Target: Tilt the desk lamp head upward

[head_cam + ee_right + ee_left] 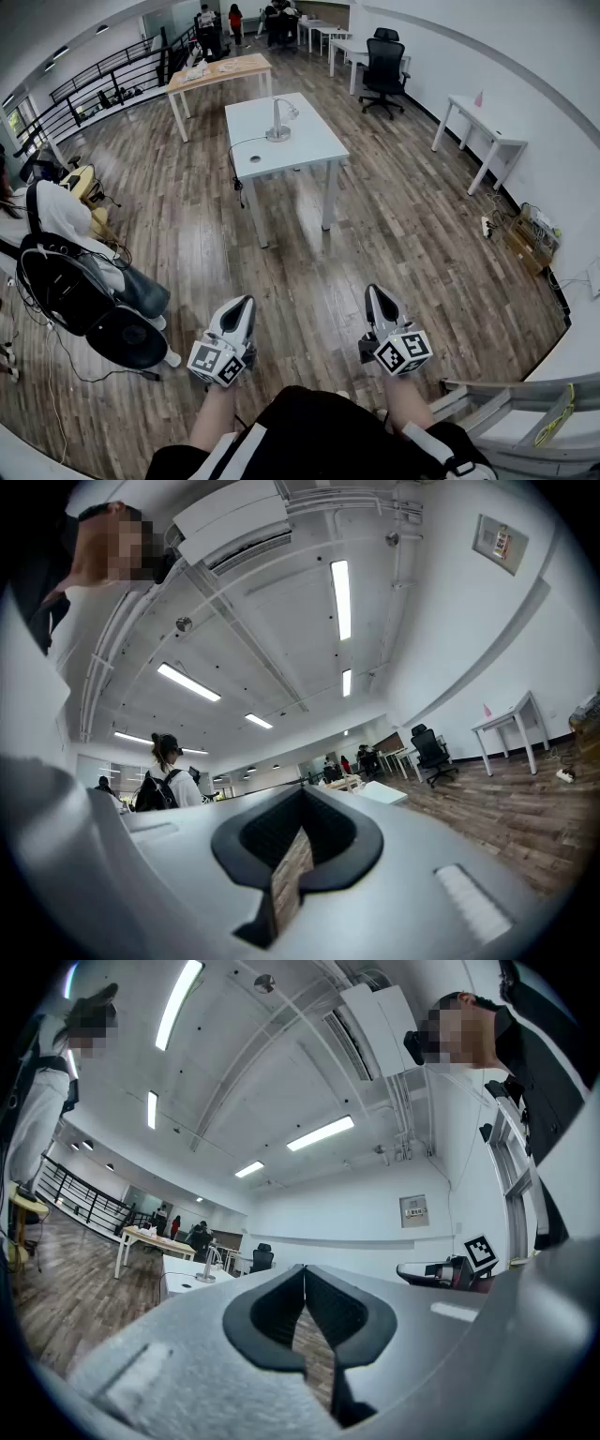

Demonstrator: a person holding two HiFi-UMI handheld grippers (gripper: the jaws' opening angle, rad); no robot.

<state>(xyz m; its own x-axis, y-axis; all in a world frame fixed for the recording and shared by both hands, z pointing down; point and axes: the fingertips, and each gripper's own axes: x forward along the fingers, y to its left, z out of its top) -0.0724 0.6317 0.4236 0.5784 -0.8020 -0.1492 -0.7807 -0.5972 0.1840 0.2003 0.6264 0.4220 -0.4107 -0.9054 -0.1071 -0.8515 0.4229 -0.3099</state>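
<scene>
In the head view, your left tool (pixel 242 314) and right tool (pixel 380 305) sit low in front of you, both closed and empty. The desk lamp (pixel 279 120) stands on the white table (pixel 314 145), well away across the wooden floor (pixel 394 234) and out of reach. Walk up first and stop square to the lamp.

In the left gripper view, the jaws meet with nothing between them. The lamp (pixel 208 1265) shows small on the table, left of the jaw line. Open this tool before you arrive if you mean to steady the base with it.

In the right gripper view, the jaws are likewise pressed together and bare, and the lamp cannot be made out. Open this tool, take the head lightly and raise it in a slow arc so the base does not slide.
</scene>
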